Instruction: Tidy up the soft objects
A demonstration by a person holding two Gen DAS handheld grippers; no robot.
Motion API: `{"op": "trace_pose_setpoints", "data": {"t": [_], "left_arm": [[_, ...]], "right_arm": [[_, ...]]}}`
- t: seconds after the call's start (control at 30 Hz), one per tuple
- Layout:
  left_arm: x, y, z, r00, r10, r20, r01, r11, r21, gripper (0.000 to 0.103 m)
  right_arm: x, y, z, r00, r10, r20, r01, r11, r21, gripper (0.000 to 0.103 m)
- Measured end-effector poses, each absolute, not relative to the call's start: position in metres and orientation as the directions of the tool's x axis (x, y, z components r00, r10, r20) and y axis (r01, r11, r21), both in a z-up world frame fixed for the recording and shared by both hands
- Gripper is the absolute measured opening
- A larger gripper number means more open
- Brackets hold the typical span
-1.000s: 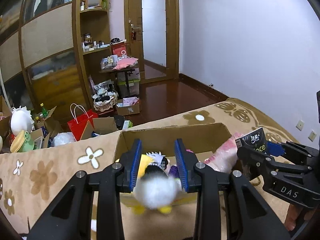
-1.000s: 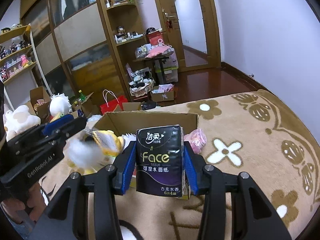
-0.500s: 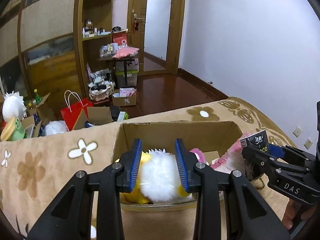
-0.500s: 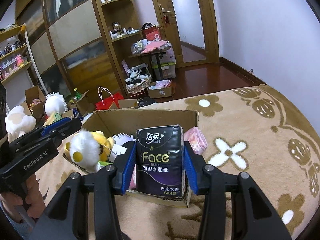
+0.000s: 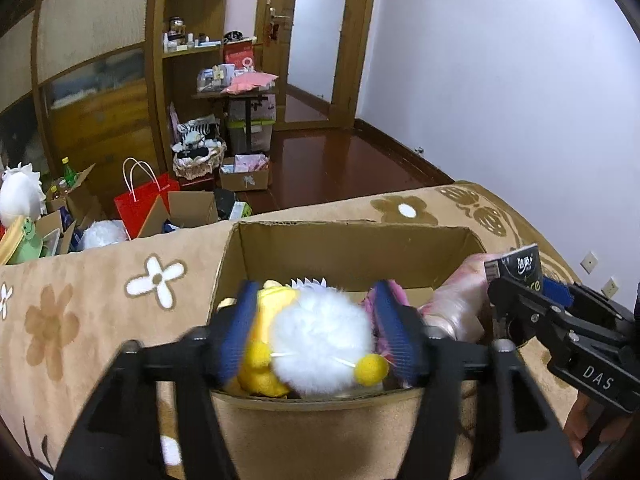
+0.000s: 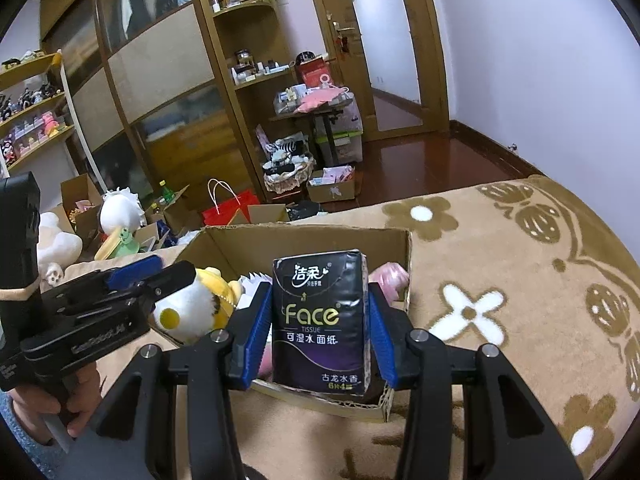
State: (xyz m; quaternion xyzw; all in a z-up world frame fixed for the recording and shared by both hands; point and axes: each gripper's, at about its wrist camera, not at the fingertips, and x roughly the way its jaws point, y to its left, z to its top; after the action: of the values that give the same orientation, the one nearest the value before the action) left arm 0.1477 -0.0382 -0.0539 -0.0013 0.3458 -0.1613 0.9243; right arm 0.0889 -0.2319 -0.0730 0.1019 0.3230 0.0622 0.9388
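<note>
**Filling the box: plush going in, tissue pack next**

Releasing the plush (image 5: 320, 344), the left gripper (image 5: 318, 336) sits at the near wall of the box (image 5: 348, 252), its jaws opening; the blue pads are blurred with motion and the white-and-yellow toy lies between them, resting inside the box against the near-left corner. Whether the pads touch the fur at this instant I cannot tell for sure, but they look to have come away from it. The right gripper (image 6: 318, 340) is clamped on a dark tissue pack (image 6: 320, 320), held upright over the near-right edge of the box and not yet set down.

By my reading the task is well along: the box already holds the plush, a pink wrapped bundle (image 5: 456, 308) at its right wall and something white and spiky behind the toy. The tissue pack is the one item visibly left to place.

Room inside looks tight near the front, freer toward the far wall, where bare cardboard shows. The pack would likely go in there or beside the pink bundle. The two grippers are close together over the near edge, so the left should clear first. Beyond the box the patterned blanket (image 6: 500, 248) runs bare to its far edge, with the cluttered floor past it.
</note>
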Motion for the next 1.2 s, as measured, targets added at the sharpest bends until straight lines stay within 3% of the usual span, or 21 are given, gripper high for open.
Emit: {"op": "trace_pose_setpoints", "data": {"t": [0.1, 0.17, 0.3, 0.37, 0.53, 0.83, 1.2], "left_arm": [[0.147, -0.04, -0.054, 0.706, -0.293, -0.645, 0.3, 0.948, -0.102, 0.071], [0.147, -0.04, -0.055, 0.709, -0.284, -0.646, 0.295, 0.951, -0.094, 0.074], [0.145, -0.039, -0.054, 0.708, -0.259, -0.656, 0.285, 0.956, -0.071, 0.079], [0.143, -0.038, -0.052, 0.716, -0.24, -0.656, 0.276, 0.96, -0.051, 0.084], [0.132, -0.032, -0.045, 0.734, -0.185, -0.653, 0.251, 0.968, 0.009, 0.088], [0.091, -0.019, -0.015, 0.773, -0.137, -0.619, 0.23, 0.97, 0.073, 0.1], [0.037, -0.012, 0.021, 0.792, -0.131, -0.596, 0.234, 0.967, 0.099, 0.102]], "right_arm": [[0.09, -0.233, -0.074, 0.779, 0.178, -0.601, -0.043, 0.972, 0.232, 0.051], [0.089, -0.235, -0.073, 0.785, 0.171, -0.596, -0.035, 0.972, 0.233, 0.064], [0.087, -0.238, -0.07, 0.796, 0.158, -0.584, -0.018, 0.971, 0.238, 0.069], [0.087, -0.24, -0.069, 0.795, 0.152, -0.587, -0.011, 0.971, 0.238, 0.083], [0.077, -0.243, -0.063, 0.808, 0.136, -0.574, 0.009, 0.97, 0.243, 0.101], [0.046, -0.248, -0.039, 0.825, 0.1, -0.556, 0.029, 0.975, 0.219, 0.103], [-0.013, -0.246, -0.001, 0.86, 0.037, -0.509, 0.037, 0.99, 0.134, 0.103]]}}
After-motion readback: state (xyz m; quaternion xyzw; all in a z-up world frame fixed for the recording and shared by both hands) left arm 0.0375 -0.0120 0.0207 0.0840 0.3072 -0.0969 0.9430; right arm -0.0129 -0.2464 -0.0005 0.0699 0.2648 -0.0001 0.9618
